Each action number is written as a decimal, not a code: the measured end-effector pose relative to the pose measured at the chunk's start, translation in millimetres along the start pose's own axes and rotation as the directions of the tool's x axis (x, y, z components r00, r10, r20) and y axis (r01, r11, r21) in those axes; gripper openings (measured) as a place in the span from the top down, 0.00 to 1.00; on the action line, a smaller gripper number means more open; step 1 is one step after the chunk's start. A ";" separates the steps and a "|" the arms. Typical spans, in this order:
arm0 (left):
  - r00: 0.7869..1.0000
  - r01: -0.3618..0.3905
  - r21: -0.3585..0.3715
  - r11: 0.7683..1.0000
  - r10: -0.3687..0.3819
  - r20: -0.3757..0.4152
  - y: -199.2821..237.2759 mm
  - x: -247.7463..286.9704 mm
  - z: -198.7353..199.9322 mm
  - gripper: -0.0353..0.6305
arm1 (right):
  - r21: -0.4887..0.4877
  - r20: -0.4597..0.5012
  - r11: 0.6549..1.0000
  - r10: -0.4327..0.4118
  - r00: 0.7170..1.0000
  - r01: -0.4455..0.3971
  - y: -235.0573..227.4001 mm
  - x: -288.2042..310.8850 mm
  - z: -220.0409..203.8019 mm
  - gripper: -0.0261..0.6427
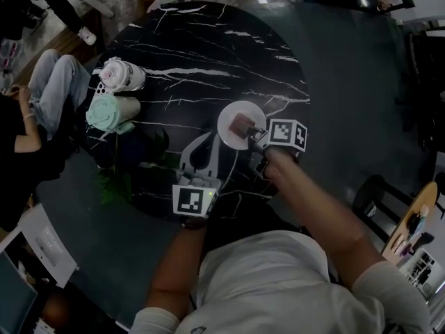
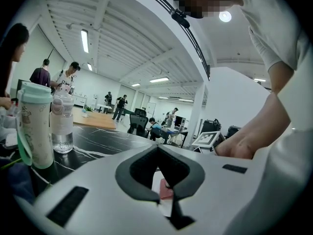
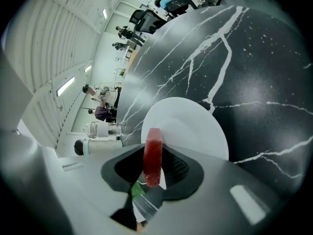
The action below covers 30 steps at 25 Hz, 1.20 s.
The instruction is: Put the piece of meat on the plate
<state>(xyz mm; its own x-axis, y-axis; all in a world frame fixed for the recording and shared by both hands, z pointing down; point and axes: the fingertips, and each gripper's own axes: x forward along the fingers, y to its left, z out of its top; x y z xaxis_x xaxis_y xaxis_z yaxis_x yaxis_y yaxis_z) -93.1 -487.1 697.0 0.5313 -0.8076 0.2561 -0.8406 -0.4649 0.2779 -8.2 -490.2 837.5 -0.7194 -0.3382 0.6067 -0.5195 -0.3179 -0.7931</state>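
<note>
At the head view's centre, the right gripper (image 1: 254,136) has its fingers clamped on the piece of meat (image 3: 152,155), which stands edge-on directly over the white plate (image 3: 195,126) on the black bench (image 1: 208,54). The left gripper (image 1: 201,160) sits lower left, fingers together and empty.

No legible text, brand or number anywhere. Left marker cube (image 1: 192,200) and right marker cube (image 1: 288,133): black-and-white square patterns only, no characters. Mint cup (image 2: 35,126) at the tabletop's left edge: faint print, unreadable. Clear bottle (image 2: 62,124) beside it: small graphic, no words.
</note>
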 end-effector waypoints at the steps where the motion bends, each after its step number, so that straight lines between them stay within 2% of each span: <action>1: 1.000 0.002 0.000 1.000 -0.002 0.000 -0.4 -0.3 -0.3 0.94 | 0.000 0.002 1.000 -0.002 1.000 0.002 -0.1 0.0 0.4 0.82; 8: 1.000 0.008 -0.007 1.000 -0.008 -0.002 -4.1 -3.7 1.9 0.94 | -0.009 -0.017 1.000 -0.013 1.000 0.013 2.7 -0.7 -0.7 0.81; 16: 1.000 0.008 -0.017 1.000 -0.008 0.006 -9.0 -8.9 6.6 0.94 | -0.012 -0.020 0.998 -0.059 0.998 0.058 2.3 -5.6 -3.2 0.67; 23: 1.000 0.003 -0.020 1.000 -0.003 0.018 -14.1 -14.9 13.4 0.94 | -0.045 0.014 0.994 -0.097 0.995 0.097 1.9 -21.7 1.8 0.65; 30: 0.998 -0.005 -0.001 1.000 0.005 0.060 -23.7 -21.9 21.8 0.94 | -0.055 0.053 0.994 -0.091 0.994 0.094 4.9 -46.8 8.6 0.64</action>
<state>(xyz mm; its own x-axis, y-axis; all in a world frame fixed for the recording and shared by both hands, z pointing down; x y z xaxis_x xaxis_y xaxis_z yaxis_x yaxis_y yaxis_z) -87.1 -466.3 664.6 0.5199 -0.8301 0.2014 -0.8431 -0.4608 0.2772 26.8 -483.5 805.7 -0.6436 -0.3540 0.6786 -0.6097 -0.2987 -0.7342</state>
